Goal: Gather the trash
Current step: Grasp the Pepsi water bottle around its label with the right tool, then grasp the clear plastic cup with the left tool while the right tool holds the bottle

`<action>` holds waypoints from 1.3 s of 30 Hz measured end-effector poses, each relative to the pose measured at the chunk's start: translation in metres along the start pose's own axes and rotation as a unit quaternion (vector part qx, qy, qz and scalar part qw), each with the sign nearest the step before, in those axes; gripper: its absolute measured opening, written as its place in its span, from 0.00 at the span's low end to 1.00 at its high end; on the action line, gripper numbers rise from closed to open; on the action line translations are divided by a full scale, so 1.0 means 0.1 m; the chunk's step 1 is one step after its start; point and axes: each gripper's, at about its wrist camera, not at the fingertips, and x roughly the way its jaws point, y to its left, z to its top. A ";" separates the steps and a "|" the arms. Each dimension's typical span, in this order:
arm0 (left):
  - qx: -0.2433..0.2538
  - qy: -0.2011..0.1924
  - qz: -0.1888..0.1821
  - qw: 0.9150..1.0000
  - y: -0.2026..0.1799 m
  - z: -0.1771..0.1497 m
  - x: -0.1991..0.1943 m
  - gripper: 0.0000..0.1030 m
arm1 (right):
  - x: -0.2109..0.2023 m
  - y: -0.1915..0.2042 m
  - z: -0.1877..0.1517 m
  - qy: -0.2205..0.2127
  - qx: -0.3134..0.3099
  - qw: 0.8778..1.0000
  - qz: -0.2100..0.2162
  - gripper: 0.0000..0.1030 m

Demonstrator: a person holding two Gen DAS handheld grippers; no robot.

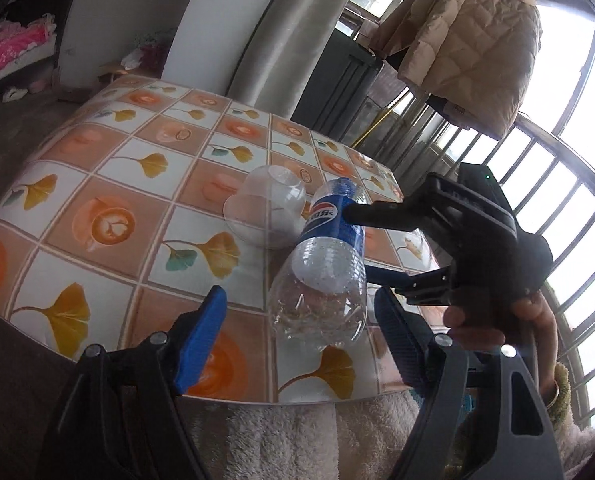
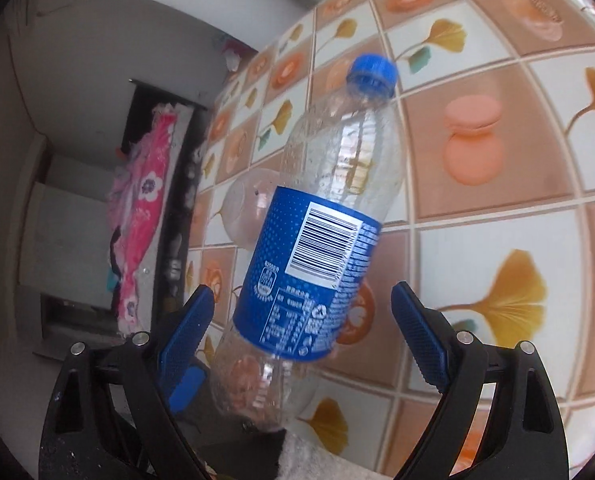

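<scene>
An empty clear bottle (image 1: 329, 256) with a blue label and blue cap lies tilted over the near edge of the tile-patterned table (image 1: 97, 184), cap pointing away. Its base sits between the blue pads of my left gripper (image 1: 299, 294), which is open and not touching it. My right gripper (image 1: 359, 242) reaches in from the right, one finger on each side of the label. In the right wrist view the bottle (image 2: 317, 240) stands between the wide jaws of the right gripper (image 2: 303, 290) with gaps on both sides. A clear plastic cup (image 1: 263, 216) (image 2: 243, 208) lies on its side beside the bottle.
A person's hand (image 1: 497, 320) holds the right gripper. A beige padded jacket (image 1: 469, 40) hangs before a barred window (image 1: 537, 184). A grey roll (image 1: 297, 28) leans behind the table. Pink bedding (image 1: 13, 46) lies far left. Fluffy cloth (image 1: 297, 432) lies below the table's near edge.
</scene>
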 end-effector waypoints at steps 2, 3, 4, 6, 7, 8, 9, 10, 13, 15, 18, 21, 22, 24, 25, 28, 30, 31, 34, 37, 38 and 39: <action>-0.010 0.002 -0.009 1.000 0.04 0.00 0.02 0.72 | 0.08 0.05 0.01 0.001 -0.001 1.000 -0.004 0.83; -0.011 0.001 -0.012 1.000 0.05 0.00 0.03 0.72 | 0.09 0.07 0.01 0.000 -0.002 1.000 -0.003 0.78; -0.011 0.000 -0.013 1.000 0.05 0.01 0.04 0.72 | 0.10 0.07 0.01 -0.004 -0.004 1.000 -0.003 0.71; -0.010 -0.002 -0.018 1.000 0.06 0.01 0.04 0.72 | 0.05 0.04 -0.03 -0.005 0.002 1.000 0.011 0.63; -0.011 -0.003 -0.020 1.000 0.08 0.02 0.03 0.72 | 0.04 0.00 -0.03 -0.008 0.004 1.000 0.013 0.63; -0.012 -0.005 -0.021 1.000 0.09 0.03 0.02 0.72 | 0.01 -0.01 -0.04 -0.014 0.000 1.000 0.008 0.62; -0.012 -0.007 -0.022 1.000 0.10 0.04 0.01 0.72 | -0.06 -0.04 -0.06 -0.019 -0.005 1.000 0.002 0.62; -0.012 -0.009 -0.020 1.000 0.12 0.06 0.00 0.72 | -0.12 -0.06 -0.07 -0.023 -0.008 1.000 -0.003 0.62; -0.016 -0.015 -0.017 1.000 0.17 0.10 -0.01 0.72 | -0.33 -0.17 -0.10 -0.027 -0.013 0.999 -0.018 0.62; -0.019 -0.016 -0.015 1.000 0.19 0.12 -0.01 0.72 | -0.47 -0.26 -0.13 -0.029 -0.018 0.999 -0.027 0.62; -0.016 -0.013 -0.008 1.000 0.20 0.14 0.00 0.72 | -0.63 -0.40 -0.17 -0.038 -0.018 0.998 -0.037 0.62; -0.009 -0.011 -0.001 1.000 0.17 0.17 0.02 0.72 | -0.72 -0.52 -0.20 -0.048 -0.008 0.998 -0.031 0.62; -0.005 -0.011 0.001 1.000 0.16 0.18 0.02 0.72 | -0.72 -0.54 -0.20 -0.051 -0.005 0.998 -0.028 0.62; 0.001 -0.013 0.006 1.000 0.14 0.20 0.04 0.72 | -0.71 -0.56 -0.21 -0.053 -0.001 0.998 -0.025 0.62; 0.003 -0.015 0.007 1.000 0.13 0.21 0.04 0.72 | -0.70 -0.55 -0.21 -0.054 -0.003 0.998 -0.028 0.62; 0.020 -0.019 0.014 1.000 0.10 0.24 0.09 0.73 | -0.74 -0.54 -0.22 -0.053 -0.017 0.998 -0.037 0.61; 0.031 -0.017 0.020 0.999 0.09 0.28 0.15 0.75 | -0.76 -0.54 -0.22 -0.054 -0.023 0.998 -0.038 0.61; 0.037 -0.015 0.023 0.999 0.08 0.30 0.18 0.75 | -0.78 -0.55 -0.23 -0.054 -0.023 0.998 -0.036 0.61; 0.059 -0.013 0.038 0.997 0.03 0.37 0.29 0.80 | -0.81 -0.60 -0.25 -0.055 -0.021 0.998 -0.028 0.61; 0.091 -0.020 0.059 0.994 -0.05 0.46 0.41 0.87 | -0.86 -0.64 -0.27 -0.053 -0.022 0.998 -0.026 0.61; 0.099 -0.024 0.065 0.993 -0.08 0.48 0.45 0.88 | -0.88 -0.64 -0.28 -0.053 -0.024 0.998 -0.029 0.61; 0.106 -0.026 0.071 0.991 -0.10 0.50 0.49 0.89 | -0.89 -0.64 -0.28 -0.053 -0.028 0.998 -0.032 0.61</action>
